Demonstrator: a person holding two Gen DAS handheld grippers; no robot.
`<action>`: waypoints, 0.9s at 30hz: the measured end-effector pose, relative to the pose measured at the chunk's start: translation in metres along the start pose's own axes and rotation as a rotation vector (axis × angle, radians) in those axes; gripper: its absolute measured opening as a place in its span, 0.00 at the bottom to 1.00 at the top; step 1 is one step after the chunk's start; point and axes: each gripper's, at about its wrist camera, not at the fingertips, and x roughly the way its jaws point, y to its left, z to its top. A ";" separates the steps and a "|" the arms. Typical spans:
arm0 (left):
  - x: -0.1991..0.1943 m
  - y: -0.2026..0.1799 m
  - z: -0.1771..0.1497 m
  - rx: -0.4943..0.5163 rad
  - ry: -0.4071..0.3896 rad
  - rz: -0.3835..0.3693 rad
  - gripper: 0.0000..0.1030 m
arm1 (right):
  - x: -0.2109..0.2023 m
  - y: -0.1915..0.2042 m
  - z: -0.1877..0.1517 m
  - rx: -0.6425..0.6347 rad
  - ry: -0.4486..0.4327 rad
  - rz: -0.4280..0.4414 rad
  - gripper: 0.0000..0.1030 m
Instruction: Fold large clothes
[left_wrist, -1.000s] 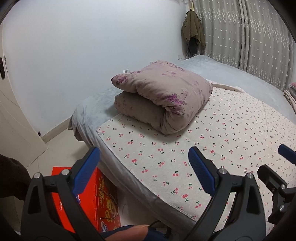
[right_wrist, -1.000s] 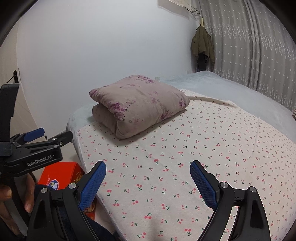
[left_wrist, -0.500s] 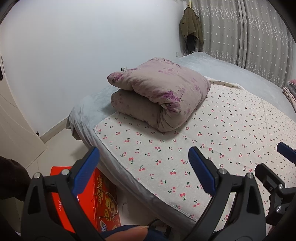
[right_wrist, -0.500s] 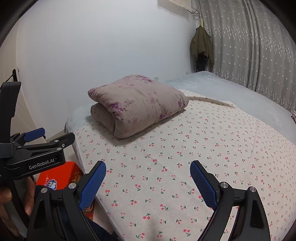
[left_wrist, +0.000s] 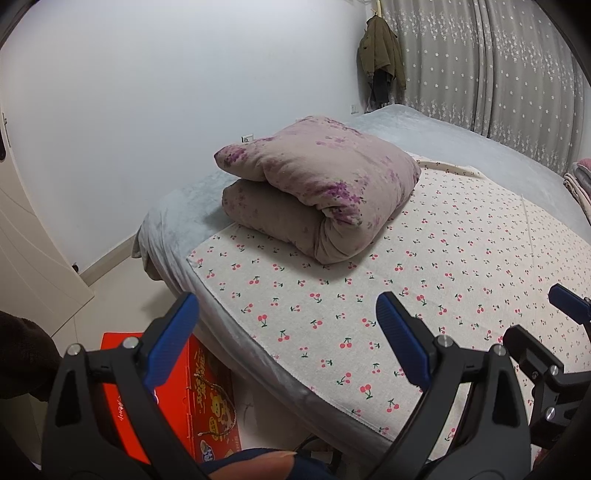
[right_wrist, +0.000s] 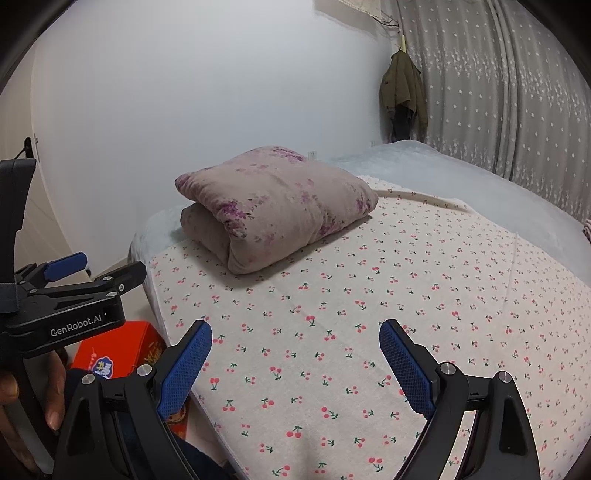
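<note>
bed (left_wrist: 177, 218) under cherry sheet (left_wrist: 461, 280), quilt (left_wrist: 325, 192)

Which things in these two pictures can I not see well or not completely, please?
- Red box, left wrist view: the left gripper and the bed edge cover most of it; its print is unreadable.
- Right gripper, left wrist view: cut off by the picture's right edge.
- Pink and grey cloth, left wrist view: cut off by the right edge; I cannot tell what it is.
- Folded quilt, both views: its far side is hidden.

White wall (left_wrist: 147, 92), star-patterned grey curtains (left_wrist: 498, 66), pale tiled floor (left_wrist: 118, 284).
</note>
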 end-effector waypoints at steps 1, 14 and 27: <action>0.000 0.000 0.000 0.001 -0.001 -0.001 0.94 | 0.000 0.000 0.000 0.001 0.000 0.000 0.90; -0.002 -0.003 0.000 0.011 -0.005 0.001 0.94 | 0.002 0.002 0.001 0.005 0.001 0.003 0.90; -0.002 -0.004 -0.001 0.013 -0.009 0.008 0.94 | 0.004 0.003 0.000 0.008 0.002 0.005 0.90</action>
